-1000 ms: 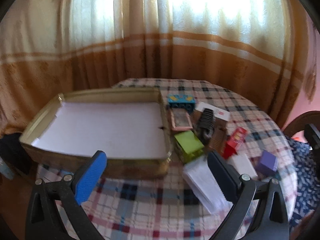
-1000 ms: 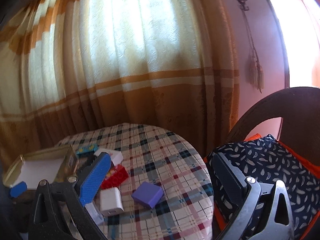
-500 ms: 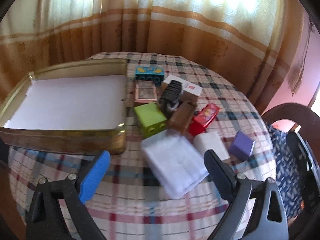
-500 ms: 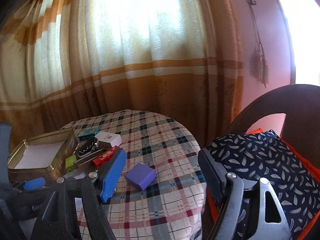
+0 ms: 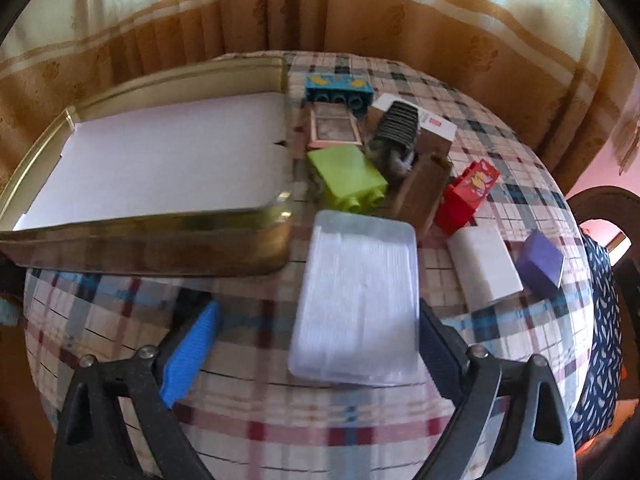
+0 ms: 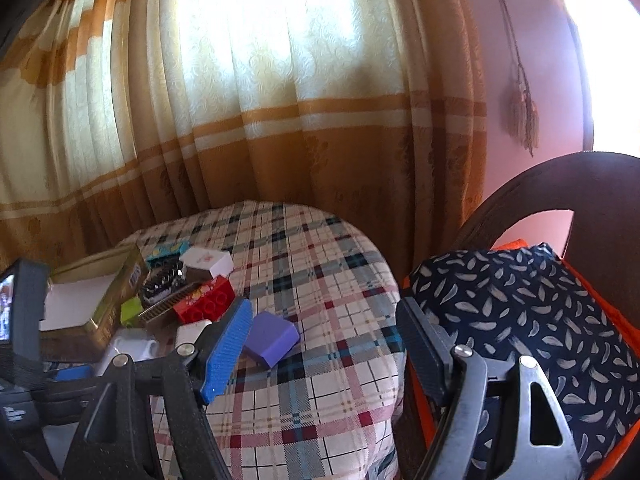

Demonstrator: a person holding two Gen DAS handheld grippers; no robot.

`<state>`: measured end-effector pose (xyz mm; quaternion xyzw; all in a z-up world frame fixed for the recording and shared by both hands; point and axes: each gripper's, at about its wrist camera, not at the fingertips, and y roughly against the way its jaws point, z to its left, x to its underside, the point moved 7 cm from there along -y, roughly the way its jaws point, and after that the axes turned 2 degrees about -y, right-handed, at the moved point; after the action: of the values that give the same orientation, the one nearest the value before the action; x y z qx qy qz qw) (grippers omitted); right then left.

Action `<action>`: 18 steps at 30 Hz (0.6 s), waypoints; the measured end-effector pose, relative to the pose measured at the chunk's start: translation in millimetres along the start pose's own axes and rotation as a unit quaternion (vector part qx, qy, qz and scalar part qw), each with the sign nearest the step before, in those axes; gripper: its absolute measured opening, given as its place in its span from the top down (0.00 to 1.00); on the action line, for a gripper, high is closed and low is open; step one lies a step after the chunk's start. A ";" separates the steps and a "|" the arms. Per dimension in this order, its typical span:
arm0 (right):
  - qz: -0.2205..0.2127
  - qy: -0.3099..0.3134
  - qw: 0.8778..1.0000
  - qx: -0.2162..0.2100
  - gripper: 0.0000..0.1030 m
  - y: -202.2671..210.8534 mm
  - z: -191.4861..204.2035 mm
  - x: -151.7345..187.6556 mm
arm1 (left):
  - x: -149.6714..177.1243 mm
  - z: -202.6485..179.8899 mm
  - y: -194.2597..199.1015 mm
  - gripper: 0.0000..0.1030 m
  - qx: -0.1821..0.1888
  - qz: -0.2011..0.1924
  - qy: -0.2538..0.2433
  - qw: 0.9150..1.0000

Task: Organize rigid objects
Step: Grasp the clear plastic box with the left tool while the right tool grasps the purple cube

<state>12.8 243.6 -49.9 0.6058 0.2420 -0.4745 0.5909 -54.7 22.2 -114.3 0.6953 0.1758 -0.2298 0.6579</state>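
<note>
Two grippers over plaid desk [image 5: 516,152]: left gripper [image 5: 316,344] jaws closing w/ white tray [image 5: 356,296] between, untouched; right gripper [image 6: 324,344] jaws apart, empty, near purple box [image 6: 272,338].

The right gripper [image 6: 320,332] hangs over the checked surface [image 6: 320,264], jaws apart with nothing between them. A purple box [image 6: 272,338] lies just beside its blue pad. Farther left sit a red block [image 6: 206,304] and a gold tin [image 6: 108,304].
</note>
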 end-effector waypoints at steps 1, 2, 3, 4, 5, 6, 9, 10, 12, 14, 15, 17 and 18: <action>0.007 0.002 1.000 0.000 0.26 -2.4 1.0 1.3 | 1.5 3.4 0.4 0.12 0.001 0.000 0.000 1.000; 0.014 0.002 1.000 -0.005 0.26 -4.6 2.9 3.0 | 2.0 5.8 0.6 0.15 0.002 -0.004 -0.001 1.000; 0.020 0.001 1.000 -0.014 0.26 -6.3 5.9 4.5 | 1.9 7.5 1.2 0.15 0.004 -0.009 -0.004 1.000; 0.028 0.002 0.999 -0.028 0.26 -7.8 10.6 6.0 | 1.6 7.3 0.4 0.16 0.009 -0.011 -0.009 1.000; 0.033 0.006 0.999 -0.038 0.26 -8.3 15.9 7.3 | 1.0 5.7 0.4 0.21 0.012 -0.014 -0.014 1.000; 0.036 0.010 0.998 -0.043 0.26 -8.7 19.7 8.3 | -0.8 1.7 2.1 0.27 0.021 -0.020 -0.024 0.999; 0.045 0.027 0.998 -0.035 0.26 -15.4 28.0 8.4 | -0.4 -10.7 10.8 0.46 0.031 -0.036 -0.065 0.997; 0.055 0.028 0.997 -0.036 0.26 -20.7 29.9 8.3 | -0.7 -11.0 10.8 0.46 0.030 -0.036 -0.065 0.997; 0.073 0.029 0.996 -0.033 0.26 -30.3 30.7 8.5 | -2.3 -8.0 10.8 0.46 0.045 -0.035 -0.051 0.997; 0.095 0.037 0.995 -0.025 0.26 -42.5 31.2 9.6 | -3.1 -6.1 11.8 0.46 0.054 -0.035 -0.048 0.997; 0.116 0.047 0.992 -0.028 0.26 -51.5 33.9 12.3 | -3.1 -6.6 12.2 0.46 0.053 -0.034 -0.052 0.997; 0.141 0.061 0.988 -0.032 0.26 -61.3 36.6 16.1 | -3.0 -5.5 14.5 0.47 0.065 -0.033 -0.049 0.996; 0.151 0.077 0.985 -0.028 0.26 -66.4 37.8 18.0 | -2.0 -3.1 15.8 0.47 0.072 -0.033 -0.045 0.996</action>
<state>-47.0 215.4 -92.1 0.6534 0.2055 -0.3252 0.6520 -47.5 24.2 -99.9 0.7239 0.1518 -0.2944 0.6053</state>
